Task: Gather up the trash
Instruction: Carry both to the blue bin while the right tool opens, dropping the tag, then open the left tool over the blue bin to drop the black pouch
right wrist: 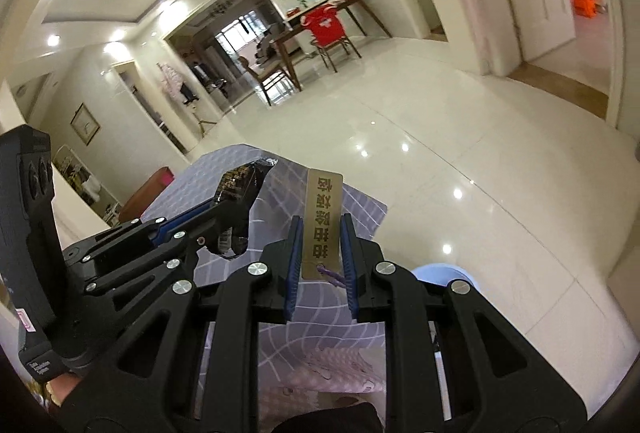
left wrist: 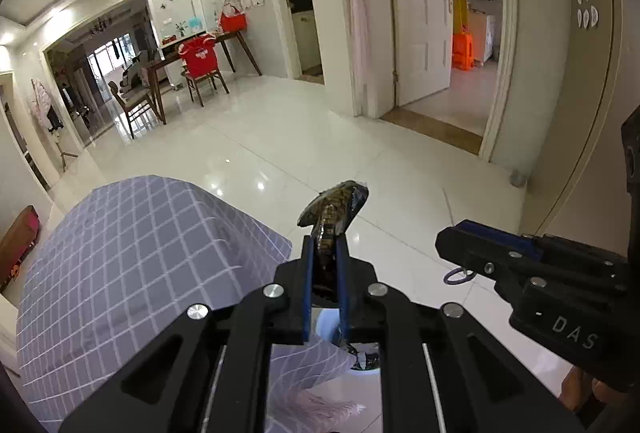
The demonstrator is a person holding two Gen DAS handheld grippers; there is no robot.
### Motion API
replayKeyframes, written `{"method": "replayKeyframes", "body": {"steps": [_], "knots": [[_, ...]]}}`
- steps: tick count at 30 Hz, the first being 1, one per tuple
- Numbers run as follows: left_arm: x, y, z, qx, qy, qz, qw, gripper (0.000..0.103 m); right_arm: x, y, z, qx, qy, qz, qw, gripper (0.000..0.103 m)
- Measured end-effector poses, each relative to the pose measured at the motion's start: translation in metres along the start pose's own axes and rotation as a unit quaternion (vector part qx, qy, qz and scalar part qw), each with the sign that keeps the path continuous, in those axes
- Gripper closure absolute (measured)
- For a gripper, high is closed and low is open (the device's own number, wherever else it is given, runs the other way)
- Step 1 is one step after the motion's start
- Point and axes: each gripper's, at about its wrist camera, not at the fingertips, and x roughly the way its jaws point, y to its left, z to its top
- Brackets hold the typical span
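Observation:
My left gripper (left wrist: 325,243) is shut on a dark crumpled snack wrapper (left wrist: 334,205), held up above the floor beside the table corner. It also shows in the right wrist view (right wrist: 236,209), with the wrapper (right wrist: 240,183) sticking out of its tips. My right gripper (right wrist: 320,229) is shut on a flat tan card with dark printed characters (right wrist: 323,209) and a purple string loop (right wrist: 330,275). In the left wrist view the right gripper (left wrist: 456,241) enters from the right, the purple loop (left wrist: 458,276) hanging under it.
A table with a lilac checked cloth (left wrist: 132,253) lies below and left of both grippers. A white round bin (right wrist: 444,275) stands on the glossy tiled floor (left wrist: 320,137) under the grippers. Dining table and chairs (left wrist: 192,73) stand far back; an open doorway (left wrist: 460,73) is to the right.

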Motion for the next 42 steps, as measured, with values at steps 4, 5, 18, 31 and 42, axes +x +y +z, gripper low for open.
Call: {"method": "replayKeyframes", "body": {"steps": [4, 5, 18, 31, 42], "knots": [[0.016, -0.012, -0.001, 0.004, 0.009, 0.001, 1.0000, 0.093, 0.001, -0.010, -0.002, 0.005, -0.001, -0.008, 1.000, 0.084], [0.019, -0.015, -0.001, 0.004, 0.010, 0.001, 0.9999, 0.093, 0.003, -0.012, -0.003, 0.006, 0.000, -0.009, 1.000, 0.084], [0.054, -0.016, -0.001, 0.010, 0.029, 0.018, 0.9994, 0.092, 0.033, -0.029, -0.007, 0.036, -0.008, -0.036, 0.999, 0.050], [0.067, -0.032, 0.001, 0.019, 0.035, 0.008, 0.9992, 0.092, 0.003, -0.034, -0.017, 0.044, -0.038, -0.060, 0.997, 0.046], [0.069, -0.047, 0.017, 0.037, 0.026, -0.001, 0.9990, 0.086, -0.029, -0.042, -0.022, 0.064, -0.091, -0.075, 0.991, 0.044]]}}
